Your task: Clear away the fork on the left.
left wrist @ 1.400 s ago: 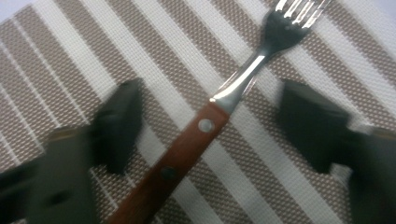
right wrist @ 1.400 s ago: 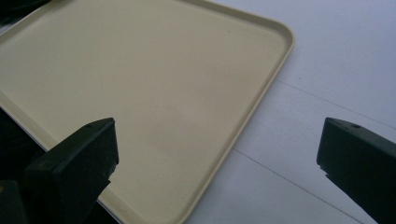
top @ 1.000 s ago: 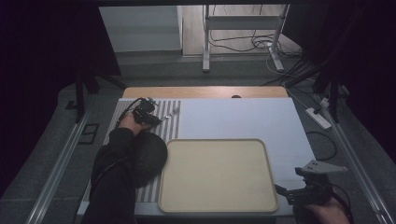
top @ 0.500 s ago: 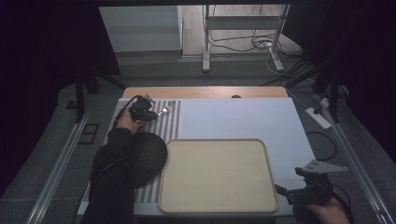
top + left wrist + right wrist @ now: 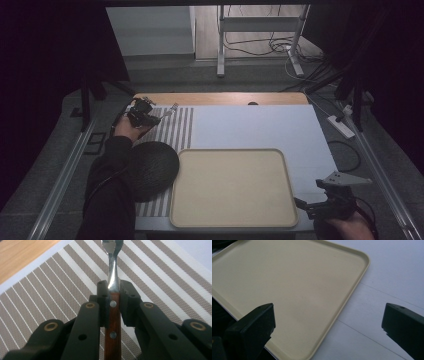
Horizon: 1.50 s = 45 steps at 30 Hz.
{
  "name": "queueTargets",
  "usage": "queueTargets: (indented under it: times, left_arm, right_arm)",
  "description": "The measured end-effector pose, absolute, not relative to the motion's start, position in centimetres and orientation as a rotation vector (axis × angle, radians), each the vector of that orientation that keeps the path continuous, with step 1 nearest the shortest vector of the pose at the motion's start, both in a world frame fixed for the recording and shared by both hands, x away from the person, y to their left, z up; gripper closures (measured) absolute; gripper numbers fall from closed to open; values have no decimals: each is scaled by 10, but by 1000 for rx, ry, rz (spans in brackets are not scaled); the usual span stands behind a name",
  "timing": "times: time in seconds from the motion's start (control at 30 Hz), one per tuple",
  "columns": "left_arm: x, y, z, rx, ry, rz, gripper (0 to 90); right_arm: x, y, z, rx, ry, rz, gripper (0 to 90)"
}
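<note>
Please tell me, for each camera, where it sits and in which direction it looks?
High view: above the person's side, facing forward and down; forearms, left gripper and right gripper show.
Left gripper view: looks along shut jaws holding a wooden-handled utensil over the striped mat.
Right gripper view: looks between open jaws at the tray, shared with the high view.

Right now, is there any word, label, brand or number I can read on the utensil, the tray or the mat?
None can be read: the wooden-handled utensil in the left gripper, the beige tray and the striped mat bear no print.
</note>
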State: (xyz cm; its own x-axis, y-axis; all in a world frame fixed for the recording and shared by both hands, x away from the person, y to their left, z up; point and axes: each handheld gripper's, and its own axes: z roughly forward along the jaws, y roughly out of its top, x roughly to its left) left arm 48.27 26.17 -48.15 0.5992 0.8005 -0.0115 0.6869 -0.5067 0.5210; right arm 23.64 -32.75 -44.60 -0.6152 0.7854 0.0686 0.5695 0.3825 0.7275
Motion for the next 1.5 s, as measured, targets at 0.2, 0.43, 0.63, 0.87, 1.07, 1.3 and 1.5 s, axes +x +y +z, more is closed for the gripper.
queueTargets:
  times: [0.2,0.43,0.63,0.87,1.07,1.3,1.5]
  left_arm:
    - [470,262,-480,2306,1216,269,788]
    - [454,265,-484,2264,1238,231,787]
    - [440,266,-485,2226,1250,208,787]
    - [424,266,-483,2216,1248,206,787]
    - [409,266,-482,2195,1264,205,787]
    - [391,265,-480,2173,1272,189,787]
    - [375,262,-478,2164,1273,181,787]
  right_arm:
    - [236,-327,-446,1191,2358,1066,0]
    - [236,-327,-446,1190,2359,1061,0]
    - [236,-327,-446,1190,2358,1059,0]
    - [236,-327,-446,1189,2358,1058,0]
    - [236,-327,-446,1185,2359,1060,0]
    - [236,-327,-446,1181,2358,1062,0]
    - [236,-327,-446,1180,2358,1062,0]
